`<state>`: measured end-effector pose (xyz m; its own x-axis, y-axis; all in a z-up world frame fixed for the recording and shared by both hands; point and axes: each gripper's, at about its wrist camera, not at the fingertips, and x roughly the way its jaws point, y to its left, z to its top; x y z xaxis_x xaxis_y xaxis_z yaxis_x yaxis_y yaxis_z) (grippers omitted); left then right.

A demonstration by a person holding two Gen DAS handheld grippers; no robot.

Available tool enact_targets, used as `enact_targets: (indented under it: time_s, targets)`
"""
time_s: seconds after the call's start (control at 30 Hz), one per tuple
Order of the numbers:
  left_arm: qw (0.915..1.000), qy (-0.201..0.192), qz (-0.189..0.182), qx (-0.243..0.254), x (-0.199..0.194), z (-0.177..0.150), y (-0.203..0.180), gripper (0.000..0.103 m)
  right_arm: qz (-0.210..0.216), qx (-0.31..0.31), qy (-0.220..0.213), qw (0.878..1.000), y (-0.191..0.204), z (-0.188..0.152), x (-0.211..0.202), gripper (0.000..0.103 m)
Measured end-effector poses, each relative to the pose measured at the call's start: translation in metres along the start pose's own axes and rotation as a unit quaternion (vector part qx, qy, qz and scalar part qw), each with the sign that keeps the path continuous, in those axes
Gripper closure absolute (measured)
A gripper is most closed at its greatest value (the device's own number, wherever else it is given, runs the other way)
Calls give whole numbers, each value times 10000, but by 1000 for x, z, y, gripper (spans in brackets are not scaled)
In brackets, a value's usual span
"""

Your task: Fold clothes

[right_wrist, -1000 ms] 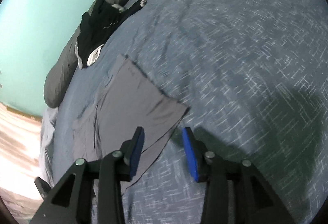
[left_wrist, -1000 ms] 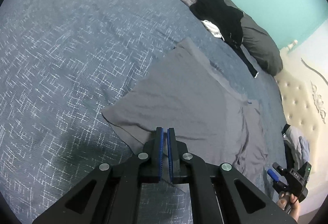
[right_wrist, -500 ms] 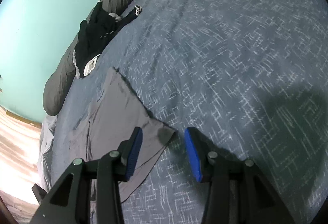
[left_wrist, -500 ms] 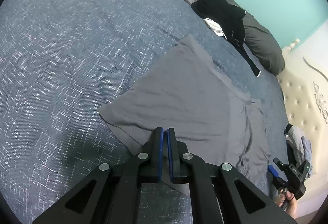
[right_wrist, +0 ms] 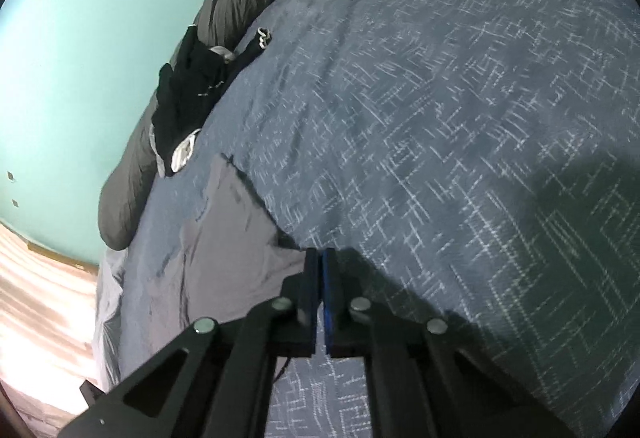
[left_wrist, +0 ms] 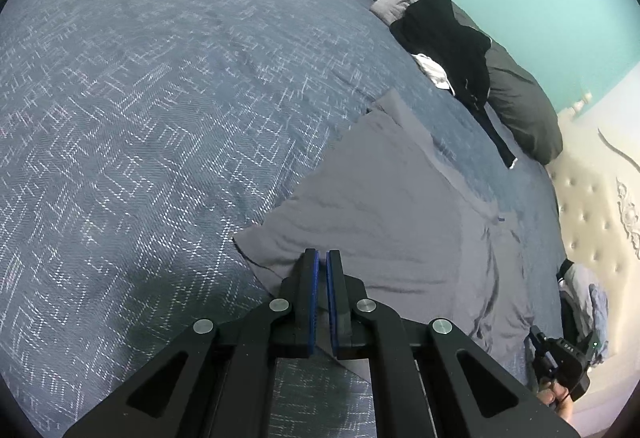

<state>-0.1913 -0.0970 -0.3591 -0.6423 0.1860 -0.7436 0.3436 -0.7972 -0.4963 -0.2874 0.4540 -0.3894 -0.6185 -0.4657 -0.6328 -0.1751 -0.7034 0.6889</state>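
Note:
A grey garment (left_wrist: 380,197) lies spread flat on the blue patterned bedspread (left_wrist: 160,97). My left gripper (left_wrist: 322,258) is shut on the garment's near hem, and cloth runs down between the blue pads. In the right wrist view the same garment (right_wrist: 232,238) stretches away to the left. My right gripper (right_wrist: 320,256) has its jaws pressed together on the garment's near corner. The right gripper (left_wrist: 560,358), with a hand under it, also shows at the lower right of the left wrist view.
A pile of black and white clothes (left_wrist: 448,37) lies at the far edge of the bed, against a dark grey rolled duvet (left_wrist: 520,105). A cream tufted headboard (left_wrist: 592,205) rises on the right. A teal wall is behind.
My right gripper moved forward onto the garment's corner and went from open to shut on it. The left gripper kept its grip and stayed put.

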Motion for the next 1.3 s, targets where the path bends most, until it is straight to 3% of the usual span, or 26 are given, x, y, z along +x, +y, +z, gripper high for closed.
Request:
enact_targets:
  time_s: [0.33, 0.6, 0.73, 0.93, 1.07, 1.3]
  targets:
    - [9996, -169, 159, -157, -8, 4, 12, 98, -32, 364, 9, 9993, -14, 1, 1, 102]
    - [9989, -220, 299, -277, -11, 7, 27, 70, 15, 505, 62, 9987, -14, -1, 6, 102]
    - [9993, -175, 290, -179, -9, 6, 26, 70, 33, 560, 60, 9984, -13, -2, 6, 102]
    - [9993, -155, 342, -9, -7, 6, 22, 71, 41, 618, 36, 9981, -13, -3, 7, 101]
    - [9992, -104, 358, 108, -2, 8, 17, 93, 39, 599, 54, 9982, -13, -3, 8, 101]
    - [9994, -90, 252, 238, -1, 7, 7, 98, 52, 580, 72, 9983, -14, -2, 7, 101]
